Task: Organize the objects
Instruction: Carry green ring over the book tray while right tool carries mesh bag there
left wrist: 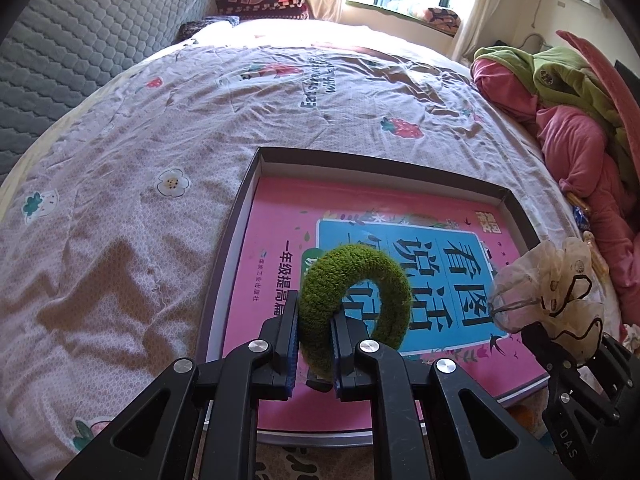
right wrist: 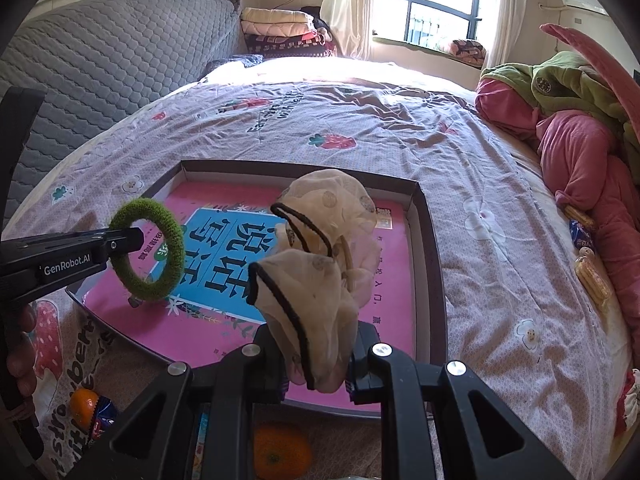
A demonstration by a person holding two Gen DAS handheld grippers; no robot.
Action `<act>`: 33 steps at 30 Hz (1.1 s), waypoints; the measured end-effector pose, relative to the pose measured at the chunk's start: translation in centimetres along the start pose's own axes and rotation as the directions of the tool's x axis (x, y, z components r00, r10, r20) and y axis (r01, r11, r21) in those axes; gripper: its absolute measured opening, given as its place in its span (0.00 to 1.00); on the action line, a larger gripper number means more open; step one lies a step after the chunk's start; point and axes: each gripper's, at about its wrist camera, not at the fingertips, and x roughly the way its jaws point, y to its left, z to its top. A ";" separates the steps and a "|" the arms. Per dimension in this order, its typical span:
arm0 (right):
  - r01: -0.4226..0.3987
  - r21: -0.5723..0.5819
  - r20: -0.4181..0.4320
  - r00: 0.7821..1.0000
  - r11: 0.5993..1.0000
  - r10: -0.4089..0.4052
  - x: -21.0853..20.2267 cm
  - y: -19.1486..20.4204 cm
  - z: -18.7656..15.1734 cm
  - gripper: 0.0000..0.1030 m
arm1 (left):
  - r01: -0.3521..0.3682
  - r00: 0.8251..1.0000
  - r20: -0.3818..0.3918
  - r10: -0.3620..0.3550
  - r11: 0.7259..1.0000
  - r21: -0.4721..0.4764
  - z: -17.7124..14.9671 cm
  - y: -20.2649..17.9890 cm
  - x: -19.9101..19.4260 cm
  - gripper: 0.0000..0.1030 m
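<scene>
The left tongs (left wrist: pixel 314 344) are clamped on a green ring (left wrist: pixel 356 300), the right tongs (right wrist: pixel 318 364) on a gauzy hair tie (right wrist: pixel 320 264); both hang over the box (right wrist: pixel 434 264) just ahead, likely for dropping in.

The bed (right wrist: pixel 460 152) has a pale cover w/ strawberries, flowers & some text. On it, near the front edge, lies a shallow dark box (right wrist: pixel 430 248), open; a pink book (right wrist: pixel 396 312) lies flat inside. On the right side, a pile of pink & green clothes (right wrist: pixel 572 148), w/ small yellow snack packs (right wrist: pixel 592 276) just beside it. At the front left, an orange (right wrist: pixel 83 402) touching a blue wrapper (right wrist: pixel 105 412); a second orange (right wrist: pixel 282 454) lies in front of the box.
</scene>
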 end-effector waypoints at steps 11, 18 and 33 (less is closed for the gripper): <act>0.034 0.034 -0.046 0.998 0.999 -0.033 1.0 -0.8 -0.3 0.20 | -0.024 1.000 -0.011 0.024 1.000 -0.015 0.0 1.0 0.4 0.13; 0.040 0.040 -0.062 0.997 0.998 -0.037 1.3 -0.9 -0.3 0.24 | -0.022 1.000 -0.019 0.022 1.000 -0.007 -0.1 0.8 0.8 0.13; 0.038 0.082 -0.071 0.997 0.996 -0.032 1.3 -1.6 -0.2 0.39 | -0.009 1.000 -0.018 0.009 1.000 -0.028 0.1 1.1 0.7 0.16</act>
